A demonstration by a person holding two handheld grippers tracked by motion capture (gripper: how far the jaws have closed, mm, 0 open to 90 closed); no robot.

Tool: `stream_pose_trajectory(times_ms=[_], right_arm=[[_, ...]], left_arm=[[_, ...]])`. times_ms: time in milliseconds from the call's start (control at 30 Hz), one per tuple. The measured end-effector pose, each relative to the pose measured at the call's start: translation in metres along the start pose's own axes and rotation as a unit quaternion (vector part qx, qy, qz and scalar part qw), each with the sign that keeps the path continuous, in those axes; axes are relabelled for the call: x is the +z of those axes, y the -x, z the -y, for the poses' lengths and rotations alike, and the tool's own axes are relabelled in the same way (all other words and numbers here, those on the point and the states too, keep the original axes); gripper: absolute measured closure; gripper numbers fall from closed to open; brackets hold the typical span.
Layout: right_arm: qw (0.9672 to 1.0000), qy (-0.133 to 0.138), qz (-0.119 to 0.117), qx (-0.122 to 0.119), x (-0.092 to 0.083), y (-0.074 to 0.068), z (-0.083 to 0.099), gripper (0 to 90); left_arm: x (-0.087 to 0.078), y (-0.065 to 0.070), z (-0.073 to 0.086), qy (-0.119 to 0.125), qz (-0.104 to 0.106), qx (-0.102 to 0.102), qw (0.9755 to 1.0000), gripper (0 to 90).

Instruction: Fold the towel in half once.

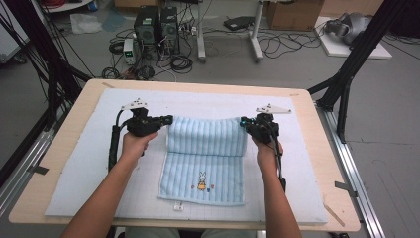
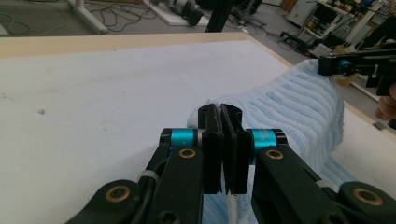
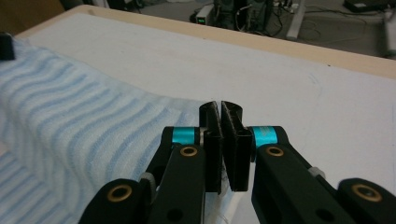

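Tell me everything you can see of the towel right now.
The towel is light blue with ribbed stripes, soft terry by the look of it, with a small rabbit picture near its front edge and a little white tag at the hem. Its front half lies flat on the white mat. Its far half is lifted and folded toward the person, sagging between the two grippers: the left gripper is shut on its left corner and the right gripper on its right corner.
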State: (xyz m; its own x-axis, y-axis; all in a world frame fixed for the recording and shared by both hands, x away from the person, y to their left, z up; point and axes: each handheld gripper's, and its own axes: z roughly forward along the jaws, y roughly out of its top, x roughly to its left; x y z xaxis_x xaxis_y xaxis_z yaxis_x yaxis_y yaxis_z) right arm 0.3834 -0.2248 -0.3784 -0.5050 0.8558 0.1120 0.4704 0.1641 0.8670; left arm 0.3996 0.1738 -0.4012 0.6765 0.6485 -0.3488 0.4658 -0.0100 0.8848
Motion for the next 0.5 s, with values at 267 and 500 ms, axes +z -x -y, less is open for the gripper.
stream_pose_trajectory(times_ms=[267, 500], right_arm=[[0.9996, 0.005, -0.023, -0.016, -0.025, -0.022, 0.024, 87.2], [0.999, 0.011, -0.041, -0.015, -0.044, -0.035, 0.05, 87.0]], left_arm=[[-0.019, 0.018, 0.024, 0.0, 0.027, 0.006, 0.9996, 86.5], [-0.035, 0.028, 0.04, -0.007, 0.047, 0.012, 0.9988, 86.2]])
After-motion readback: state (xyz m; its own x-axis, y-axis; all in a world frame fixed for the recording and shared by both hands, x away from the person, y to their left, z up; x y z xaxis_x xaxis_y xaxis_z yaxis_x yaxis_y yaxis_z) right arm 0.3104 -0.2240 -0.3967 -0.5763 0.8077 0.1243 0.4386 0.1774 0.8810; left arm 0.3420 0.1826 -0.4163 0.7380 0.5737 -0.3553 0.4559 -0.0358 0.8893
